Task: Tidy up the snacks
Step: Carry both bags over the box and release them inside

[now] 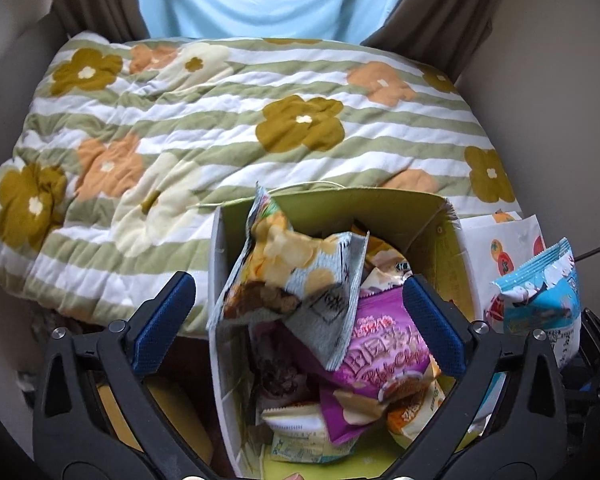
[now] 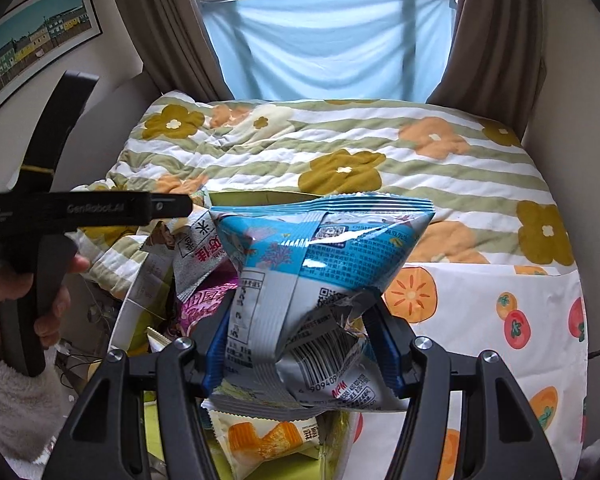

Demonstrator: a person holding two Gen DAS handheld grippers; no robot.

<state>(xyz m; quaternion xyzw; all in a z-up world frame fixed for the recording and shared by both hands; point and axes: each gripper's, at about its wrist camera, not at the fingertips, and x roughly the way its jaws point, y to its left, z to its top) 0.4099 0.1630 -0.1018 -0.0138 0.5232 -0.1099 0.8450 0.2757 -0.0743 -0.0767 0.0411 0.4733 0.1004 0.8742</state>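
Observation:
A green-lined cardboard box (image 1: 340, 200) stands at the bed's near edge with several snack packets in it. A grey and yellow chip packet (image 1: 296, 276) lies tilted on top of the pile, over a purple packet (image 1: 384, 344). My left gripper (image 1: 296, 286) hangs above the box, open wide, and its blue pads (image 1: 164, 320) stand clear of the chip packet on both sides. My right gripper (image 2: 300, 340) is shut on a blue and silver snack packet (image 2: 320, 264), held just right of the box. In the right wrist view a hand grips the left gripper's handle (image 2: 68, 208).
A striped quilt with flowers (image 1: 220, 120) covers the bed behind the box. A white bag printed with orange fruit (image 2: 500, 320) lies to the right of the box. Brown curtains (image 2: 172, 40) and a blue cloth (image 2: 328, 44) hang at the window beyond.

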